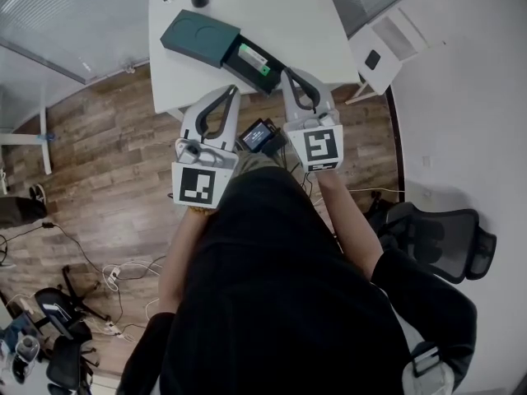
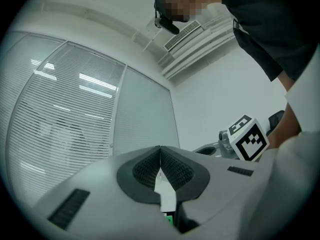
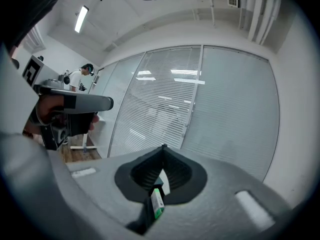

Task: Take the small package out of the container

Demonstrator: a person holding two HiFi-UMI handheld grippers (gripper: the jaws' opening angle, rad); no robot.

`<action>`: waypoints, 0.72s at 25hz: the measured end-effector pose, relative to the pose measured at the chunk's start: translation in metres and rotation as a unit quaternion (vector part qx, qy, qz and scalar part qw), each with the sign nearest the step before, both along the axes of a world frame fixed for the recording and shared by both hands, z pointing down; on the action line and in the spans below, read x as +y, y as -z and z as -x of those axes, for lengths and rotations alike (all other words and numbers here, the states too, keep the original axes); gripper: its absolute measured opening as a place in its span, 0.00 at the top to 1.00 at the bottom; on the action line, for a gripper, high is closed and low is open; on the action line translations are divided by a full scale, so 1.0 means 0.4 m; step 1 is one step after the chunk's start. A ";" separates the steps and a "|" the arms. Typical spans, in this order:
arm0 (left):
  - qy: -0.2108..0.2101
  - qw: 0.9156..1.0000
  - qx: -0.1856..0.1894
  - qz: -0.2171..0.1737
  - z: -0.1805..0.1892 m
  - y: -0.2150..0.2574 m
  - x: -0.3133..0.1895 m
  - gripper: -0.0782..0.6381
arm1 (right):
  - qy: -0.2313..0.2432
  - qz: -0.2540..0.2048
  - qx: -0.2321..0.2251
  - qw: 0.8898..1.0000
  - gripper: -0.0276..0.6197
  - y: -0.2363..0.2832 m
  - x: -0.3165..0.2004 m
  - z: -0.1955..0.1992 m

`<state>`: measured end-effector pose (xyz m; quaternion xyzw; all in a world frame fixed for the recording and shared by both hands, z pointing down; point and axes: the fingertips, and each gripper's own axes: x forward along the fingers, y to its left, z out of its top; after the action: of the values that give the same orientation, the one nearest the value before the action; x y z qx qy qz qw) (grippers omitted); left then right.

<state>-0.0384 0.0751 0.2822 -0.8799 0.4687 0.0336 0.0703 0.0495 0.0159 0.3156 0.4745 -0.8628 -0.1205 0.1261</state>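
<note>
Lying in container (image 1: 198, 38): green-labelled small package (image 1: 253, 58)

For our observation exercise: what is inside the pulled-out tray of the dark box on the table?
A small white package with a green end lies in the tray. The tray's inner part sits under the dark sleeve, so anything there is hidden.

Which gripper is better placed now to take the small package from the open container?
Probably right. The right gripper has its tips near the small package in the open container, and its view frames the package; the left gripper sees only a green corner. Both are shut.
</note>
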 end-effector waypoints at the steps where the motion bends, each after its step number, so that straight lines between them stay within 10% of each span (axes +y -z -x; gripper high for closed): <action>1: -0.002 1.000 -0.001 0.003 -0.002 -0.004 -0.012 0.89 | -0.003 0.001 0.001 1.000 0.96 -0.001 -0.015 -0.009; 18: 0.024 0.999 -0.026 0.038 0.009 -0.058 -0.193 0.89 | 0.046 0.061 0.014 0.997 0.96 -0.117 -0.225 -0.001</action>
<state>-0.0418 -0.0021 0.3052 -0.8711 0.4886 -0.0090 0.0494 0.0499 -0.0743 0.3623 0.4238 -0.8876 -0.0800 0.1614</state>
